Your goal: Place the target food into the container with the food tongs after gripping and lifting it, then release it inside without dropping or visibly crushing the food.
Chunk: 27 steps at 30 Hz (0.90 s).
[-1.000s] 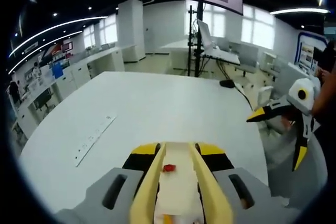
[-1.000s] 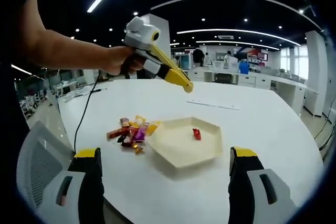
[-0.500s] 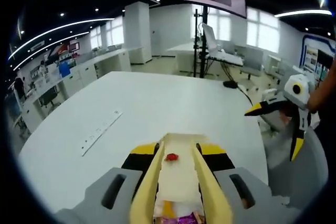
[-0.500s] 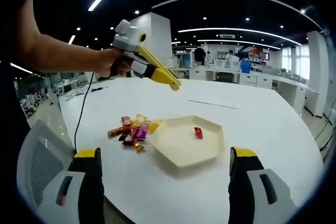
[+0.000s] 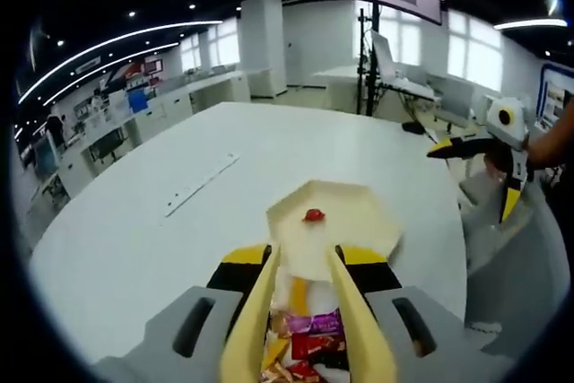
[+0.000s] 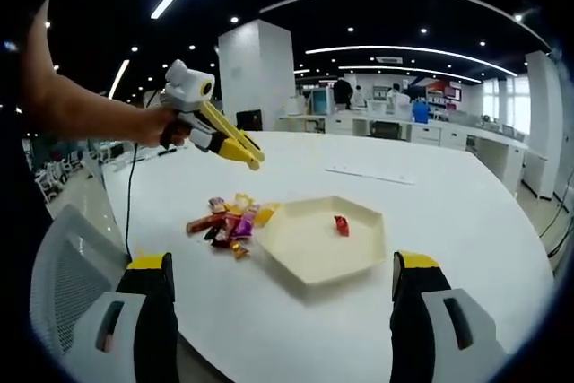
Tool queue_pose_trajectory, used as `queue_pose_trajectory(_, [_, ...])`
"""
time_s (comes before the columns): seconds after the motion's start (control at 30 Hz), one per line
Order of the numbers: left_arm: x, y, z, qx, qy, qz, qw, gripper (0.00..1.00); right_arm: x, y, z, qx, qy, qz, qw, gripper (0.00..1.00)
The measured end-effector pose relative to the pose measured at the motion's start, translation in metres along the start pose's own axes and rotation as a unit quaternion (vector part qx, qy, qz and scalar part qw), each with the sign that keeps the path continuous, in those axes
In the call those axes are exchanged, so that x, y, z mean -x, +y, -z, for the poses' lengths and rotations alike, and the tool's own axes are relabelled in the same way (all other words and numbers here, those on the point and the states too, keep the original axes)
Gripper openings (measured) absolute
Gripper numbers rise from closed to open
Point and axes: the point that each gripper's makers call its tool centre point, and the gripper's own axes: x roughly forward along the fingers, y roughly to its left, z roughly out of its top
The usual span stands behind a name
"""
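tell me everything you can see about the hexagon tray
The tray is a shallow six-sided dish, cream coloured, with low sloping walls and a flat floor; it looks like plastic or moulded pulp. It sits flat on the white table. One small red wrapped candy lies inside, toward one side. A pile of wrapped candies lies on the table right beside one edge. In the left gripper view the tray lies just beyond the jaws, and nothing grips it.

The left hand-held gripper has drawn back from above the tray to over the candy pile.
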Motion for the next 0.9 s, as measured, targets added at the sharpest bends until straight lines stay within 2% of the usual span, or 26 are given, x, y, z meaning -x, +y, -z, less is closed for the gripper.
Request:
queue_pose_trajectory(0.2, [0.02, 0.003, 0.023, 0.021, 0.001, -0.021, 0.9996, 0.25, -0.001, 0.002, 0.001, 0.003, 0.003, -0.003, 1.0, 0.99])
queue_pose_trajectory(0.63, [0.054, 0.007, 0.061, 0.046, 0.002, -0.064, 0.9969, 0.25, -0.002, 0.004, 0.003, 0.006, 0.009, -0.006, 0.9999, 0.99])
queue_pose_trajectory(0.9, [0.069, -0.002, 0.081, 0.066, 0.002, -0.082, 0.9944, 0.25, -0.003, 0.006, 0.004, 0.01, 0.014, -0.008, 0.9998, 0.99])
